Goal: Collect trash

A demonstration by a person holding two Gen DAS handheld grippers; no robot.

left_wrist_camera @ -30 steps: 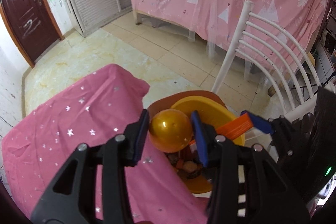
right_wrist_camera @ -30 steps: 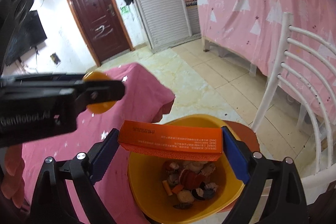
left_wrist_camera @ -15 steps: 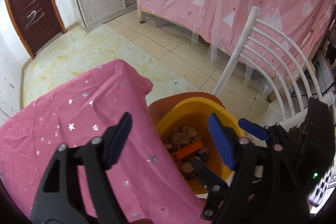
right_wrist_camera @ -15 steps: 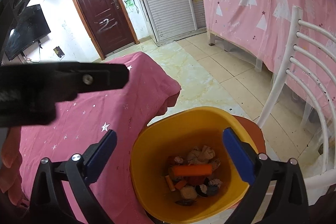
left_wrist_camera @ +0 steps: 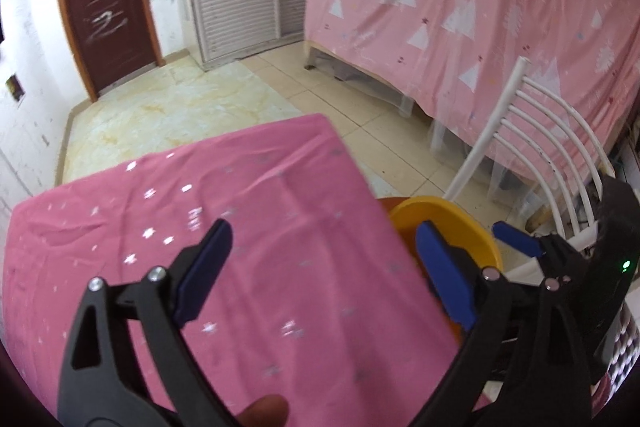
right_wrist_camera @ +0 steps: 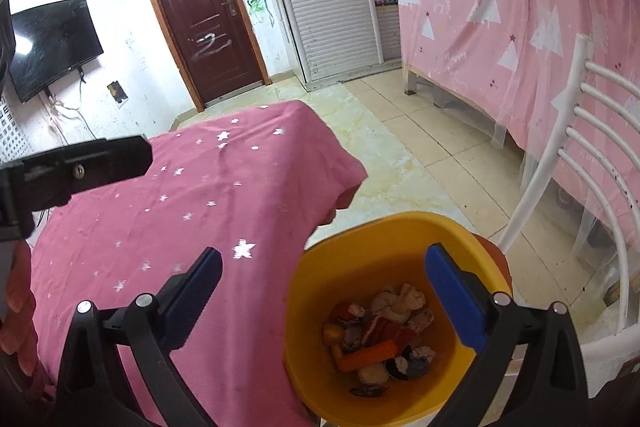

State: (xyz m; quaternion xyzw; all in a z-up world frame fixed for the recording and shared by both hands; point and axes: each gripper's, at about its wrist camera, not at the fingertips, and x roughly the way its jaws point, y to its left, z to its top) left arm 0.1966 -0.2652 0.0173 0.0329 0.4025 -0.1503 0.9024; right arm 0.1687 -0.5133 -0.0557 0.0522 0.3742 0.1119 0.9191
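Observation:
A yellow bin (right_wrist_camera: 360, 267) stands beside the table, holding an orange box (right_wrist_camera: 368, 351), crumpled paper (right_wrist_camera: 400, 303) and other scraps. My right gripper (right_wrist_camera: 324, 259) hangs open and empty above the bin's left rim. In the left wrist view only the bin's rim (left_wrist_camera: 444, 215) shows, at the right. My left gripper (left_wrist_camera: 324, 243) hovers over the pink star-print tablecloth (left_wrist_camera: 240, 187). Its jaws are opening, with nothing between them. The left gripper's black body (right_wrist_camera: 80, 171) crosses the left edge of the right wrist view.
The pink tablecloth (right_wrist_camera: 200, 187) fills the left. A white slatted chair (right_wrist_camera: 580, 147) stands right of the bin, which sits on a red-brown stool (right_wrist_camera: 492, 251). Beyond are tiled floor, a pink curtain (left_wrist_camera: 480, 7) and a dark door (right_wrist_camera: 208, 19).
The left gripper let go of a gold ball, opened wide and swung left from the bin to above the table. The right gripper dropped its orange box into the bin.

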